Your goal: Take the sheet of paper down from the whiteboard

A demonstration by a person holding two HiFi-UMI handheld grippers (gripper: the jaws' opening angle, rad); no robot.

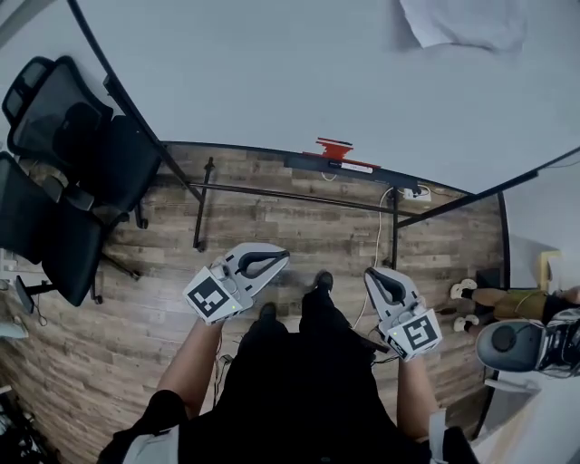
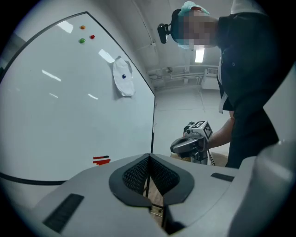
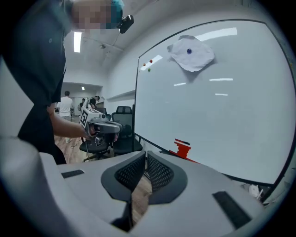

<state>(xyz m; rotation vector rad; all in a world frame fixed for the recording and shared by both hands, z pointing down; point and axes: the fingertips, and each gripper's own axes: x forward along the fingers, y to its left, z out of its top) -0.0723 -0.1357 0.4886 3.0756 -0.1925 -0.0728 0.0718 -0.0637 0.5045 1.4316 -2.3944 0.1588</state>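
A crumpled white sheet of paper (image 1: pixel 464 22) hangs high on the whiteboard (image 1: pixel 272 82), pinned by a blue magnet (image 3: pixel 188 51). The left gripper view shows the same paper (image 2: pixel 124 78) up on the board, far from the jaws. My left gripper (image 1: pixel 281 257) is held low in front of the board, shut and empty. My right gripper (image 1: pixel 372 275) is beside it, also shut with nothing between its jaws. Each gripper appears in the other's view: the right gripper (image 2: pixel 179 147) and the left gripper (image 3: pixel 114 128). Both are well below the paper.
A red eraser (image 1: pixel 334 149) sits on the board's tray. Small coloured magnets (image 2: pixel 83 40) stick near the board's top. Black office chairs (image 1: pixel 68 181) stand at the left on the wooden floor. The board's stand legs (image 1: pixel 201 213) and a cable (image 1: pixel 376 249) lie ahead. Another person's shoes (image 1: pixel 465 290) are at the right.
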